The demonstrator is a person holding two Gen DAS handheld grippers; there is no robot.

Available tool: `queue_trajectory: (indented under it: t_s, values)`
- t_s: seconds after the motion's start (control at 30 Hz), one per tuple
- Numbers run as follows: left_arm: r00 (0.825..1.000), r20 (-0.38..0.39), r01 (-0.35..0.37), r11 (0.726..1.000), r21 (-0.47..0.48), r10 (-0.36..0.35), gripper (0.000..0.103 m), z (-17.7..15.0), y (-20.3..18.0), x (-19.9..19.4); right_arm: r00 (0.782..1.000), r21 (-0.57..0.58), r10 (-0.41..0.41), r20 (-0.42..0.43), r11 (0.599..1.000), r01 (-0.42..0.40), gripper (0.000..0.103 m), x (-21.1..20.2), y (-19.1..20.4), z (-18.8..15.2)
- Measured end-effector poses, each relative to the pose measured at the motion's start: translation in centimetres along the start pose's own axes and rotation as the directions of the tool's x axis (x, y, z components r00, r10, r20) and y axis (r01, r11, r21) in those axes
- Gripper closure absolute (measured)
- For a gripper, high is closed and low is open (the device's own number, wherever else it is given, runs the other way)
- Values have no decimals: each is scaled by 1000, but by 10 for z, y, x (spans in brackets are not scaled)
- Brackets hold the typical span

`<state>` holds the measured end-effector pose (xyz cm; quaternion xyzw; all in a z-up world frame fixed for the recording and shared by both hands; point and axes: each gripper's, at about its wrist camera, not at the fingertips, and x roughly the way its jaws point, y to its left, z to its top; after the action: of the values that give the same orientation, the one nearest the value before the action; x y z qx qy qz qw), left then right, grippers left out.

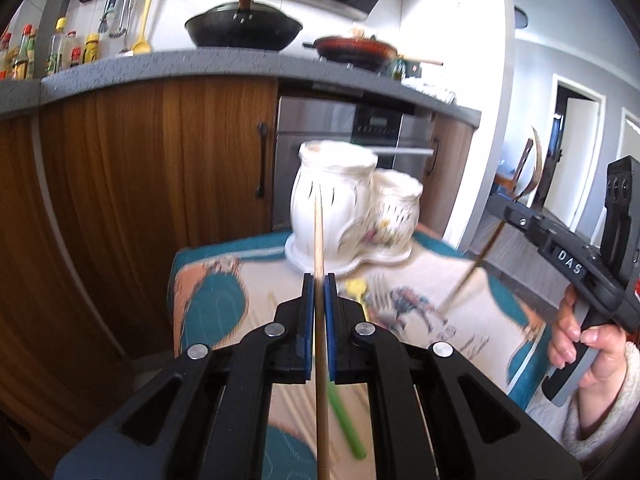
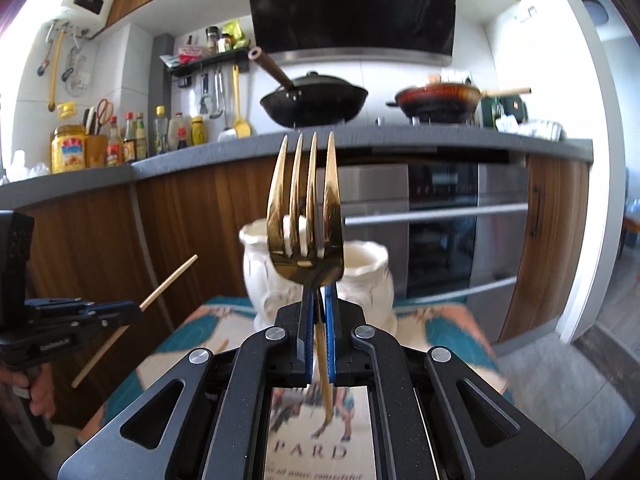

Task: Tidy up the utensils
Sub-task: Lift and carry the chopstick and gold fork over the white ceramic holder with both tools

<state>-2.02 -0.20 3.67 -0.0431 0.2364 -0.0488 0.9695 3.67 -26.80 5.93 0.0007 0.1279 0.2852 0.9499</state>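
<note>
Two grippers point(image 1: 319, 280) point(image 2: 319, 300); one chopstick point(image 1: 319, 232); one gold fork point(image 2: 306, 216); one two-cup holder point(image 1: 352, 204).

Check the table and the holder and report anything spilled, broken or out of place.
Nothing is spilled or broken. The white ceramic holder stands upright, both cups looking empty. A green utensil and a yellow one lie loose on the cloth, unsorted.
</note>
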Motion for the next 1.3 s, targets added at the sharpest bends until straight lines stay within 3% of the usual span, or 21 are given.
queue_trajectory:
  t_s: [0.17,0.33,0.43,0.57,0.73,1.07,1.3]
  values:
    - [995,83,51,999,1,-51,98,35,-3,2,998,-4,7,59,1000,-7,97,6,2,34]
    - [988,147,34,999,29,-38,98,70,-9,17,993,-9,8,115,1000,-7,97,24,4,70]
    - [979,190,72,997,16,-73,98,94,-8,30,987,18,10,159,1000,-13,97,35,-2,90]
    - [965,244,99,995,-9,-94,98,122,-3,53,978,60,6,211,998,-19,97,48,-15,106]
    - [961,256,120,992,-34,-107,98,144,-2,90,972,95,-5,235,995,-18,97,66,-30,114]
    - [953,296,86,994,-67,-63,98,161,1,152,987,151,3,164,988,-28,97,109,-55,101]
    - [951,308,58,997,-53,-39,98,148,5,161,996,156,6,91,987,-21,97,126,-57,90]
